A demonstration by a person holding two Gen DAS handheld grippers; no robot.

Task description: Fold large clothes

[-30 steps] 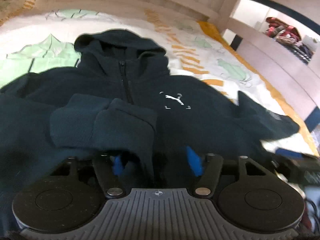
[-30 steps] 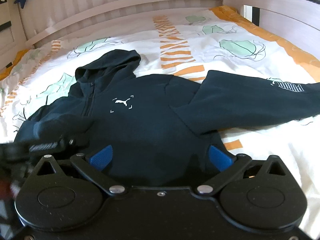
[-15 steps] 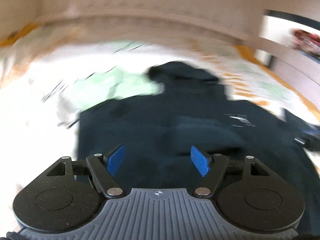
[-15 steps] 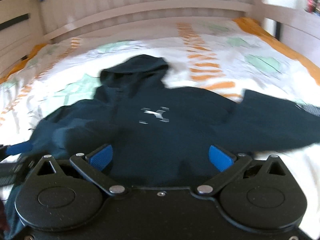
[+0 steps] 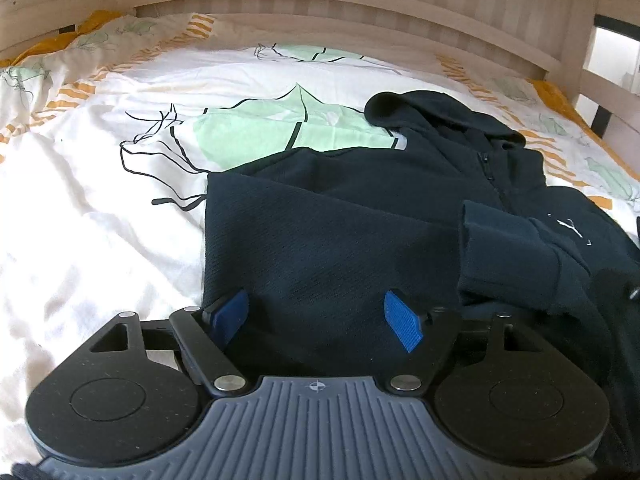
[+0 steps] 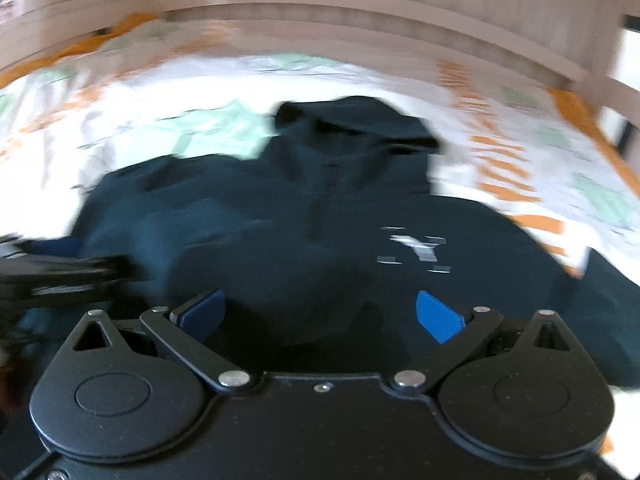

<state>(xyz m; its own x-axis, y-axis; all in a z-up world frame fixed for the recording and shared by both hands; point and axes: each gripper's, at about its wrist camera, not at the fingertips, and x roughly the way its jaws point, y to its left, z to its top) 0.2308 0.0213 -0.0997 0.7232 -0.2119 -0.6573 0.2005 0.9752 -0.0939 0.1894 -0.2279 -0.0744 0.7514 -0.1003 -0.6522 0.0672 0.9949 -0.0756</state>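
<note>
Hoodie (image 5: 360, 240) lies on bed (image 5: 100, 220), one sleeve (image 5: 516, 256) folded across it. Left hand-held gripper (image 5: 316, 318) jaws opening, nothing pinched. Right hand-held gripper (image 6: 320, 314) released, empty.

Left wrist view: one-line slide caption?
Left gripper, jaws opening and empty, over a dark hoodie with one sleeve folded across, on a patterned bedsheet.

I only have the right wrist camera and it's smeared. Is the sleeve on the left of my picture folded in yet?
Observer: Yes. The left wrist view shows the sleeve folded across the front of the hoodie, with its cuff by the zipper.
Operator: Is the left gripper holding it?
Observer: No. On the left gripper the jaws are opening, and the fingers pinch no cloth.
Operator: Is the folded side neat?
Observer: Its outer edge runs straight on the bedspread.
</note>
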